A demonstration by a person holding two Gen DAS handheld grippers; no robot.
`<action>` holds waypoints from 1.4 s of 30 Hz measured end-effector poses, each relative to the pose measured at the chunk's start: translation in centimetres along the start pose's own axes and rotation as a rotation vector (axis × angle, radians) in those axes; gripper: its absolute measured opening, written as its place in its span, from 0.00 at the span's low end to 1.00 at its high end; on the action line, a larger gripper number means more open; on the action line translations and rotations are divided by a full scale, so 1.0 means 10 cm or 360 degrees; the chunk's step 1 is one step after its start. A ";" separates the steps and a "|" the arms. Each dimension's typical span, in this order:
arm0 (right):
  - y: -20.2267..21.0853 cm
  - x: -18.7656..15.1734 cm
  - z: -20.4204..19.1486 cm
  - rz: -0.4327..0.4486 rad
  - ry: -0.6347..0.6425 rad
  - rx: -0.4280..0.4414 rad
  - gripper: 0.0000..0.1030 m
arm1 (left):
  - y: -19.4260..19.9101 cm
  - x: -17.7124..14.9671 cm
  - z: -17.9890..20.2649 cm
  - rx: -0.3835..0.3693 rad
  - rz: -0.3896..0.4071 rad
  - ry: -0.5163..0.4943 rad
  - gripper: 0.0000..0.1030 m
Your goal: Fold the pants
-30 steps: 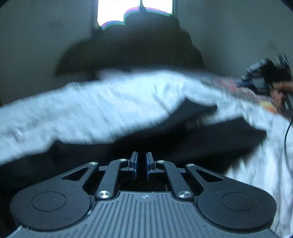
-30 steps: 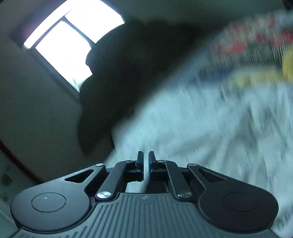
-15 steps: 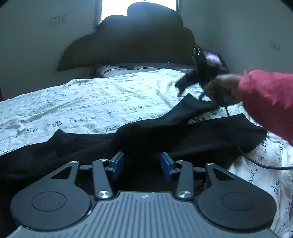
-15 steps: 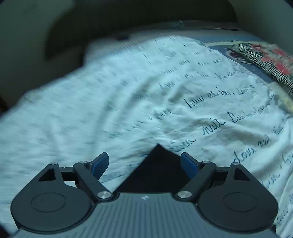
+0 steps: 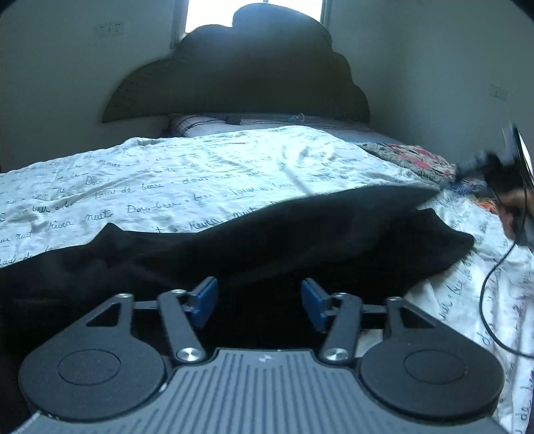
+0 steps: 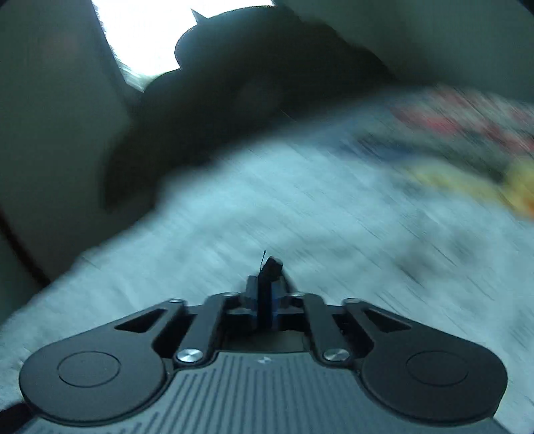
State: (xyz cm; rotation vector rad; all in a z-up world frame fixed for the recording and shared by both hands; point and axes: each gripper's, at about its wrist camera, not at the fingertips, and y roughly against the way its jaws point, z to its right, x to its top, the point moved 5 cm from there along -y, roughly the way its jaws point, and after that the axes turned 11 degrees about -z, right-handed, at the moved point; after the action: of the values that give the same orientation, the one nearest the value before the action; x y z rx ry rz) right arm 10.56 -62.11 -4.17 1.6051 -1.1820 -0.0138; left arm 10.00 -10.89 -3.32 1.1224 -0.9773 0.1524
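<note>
The black pants (image 5: 300, 240) lie across the white bedsheet with script print (image 5: 200, 173). My left gripper (image 5: 258, 302) is open, its blue pads (image 5: 203, 298) on either side of the near edge of the pants, holding nothing. My right gripper (image 6: 265, 293) is shut on a small corner of the black pants (image 6: 272, 267) and holds it above the sheet; that view is blurred by motion. In the left wrist view the right gripper (image 5: 494, 167) shows blurred at the far right, with the upper layer of the pants stretched toward it.
A dark scalloped headboard (image 5: 240, 76) stands at the far end under a bright window (image 5: 253, 13). A colourful patterned blanket (image 5: 414, 160) lies at the right side of the bed. A black cable (image 5: 487, 283) trails over the sheet at right.
My right gripper has shut on a corner of the pants and swung away to the right with it. My left gripper has opened wider.
</note>
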 end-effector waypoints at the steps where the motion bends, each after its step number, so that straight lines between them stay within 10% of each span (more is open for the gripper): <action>1: 0.03 -0.09 0.21 -0.0004 -0.0109 -0.0069 0.50 | 0.00 -0.02 0.02 0.0009 0.0002 -0.0010 0.65; 3: 0.21 -0.26 0.54 0.0102 -0.0364 0.0042 0.58 | -0.01 -0.04 0.04 0.0036 -0.0012 -0.0027 0.65; 6: 0.31 -0.43 0.67 0.0202 -0.0629 0.0599 0.92 | -0.04 -0.06 0.04 0.0040 -0.0042 0.0001 0.66; 8: 0.22 -0.52 0.57 0.0119 -0.0673 0.0780 0.92 | -0.05 -0.06 0.02 0.0042 -0.0053 0.0035 0.66; 23: -0.65 -0.48 0.04 -0.0060 -0.0574 0.0702 0.91 | -0.03 -0.04 -0.07 0.0113 -0.0065 0.0116 0.68; 24: -0.69 -0.47 0.04 -0.0040 -0.0571 0.0699 0.88 | -0.04 -0.04 -0.07 0.0115 -0.0071 0.0120 0.68; 27: -0.75 -0.47 0.12 -0.0047 -0.0665 0.0635 0.04 | 0.00 -0.06 -0.08 0.0134 -0.0066 0.0103 0.69; 34: -0.45 -0.26 -0.22 0.0002 -0.0649 0.0922 0.04 | 0.13 -0.01 -0.44 0.0278 0.0008 0.0233 0.72; 38: 0.30 0.35 -0.92 0.0293 -0.0313 0.1114 0.04 | 0.24 0.11 -0.60 0.0239 0.0042 0.0355 0.72; 42: 0.68 0.37 -0.78 0.0433 -0.0222 0.0988 0.04 | 0.33 0.14 -0.68 0.0274 0.0075 0.0330 0.82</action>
State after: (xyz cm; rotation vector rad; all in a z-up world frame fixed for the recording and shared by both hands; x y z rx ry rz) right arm 12.20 -58.35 6.06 1.9775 -1.6084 0.4631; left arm 12.90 -4.31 -0.63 1.2145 -0.8169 0.3900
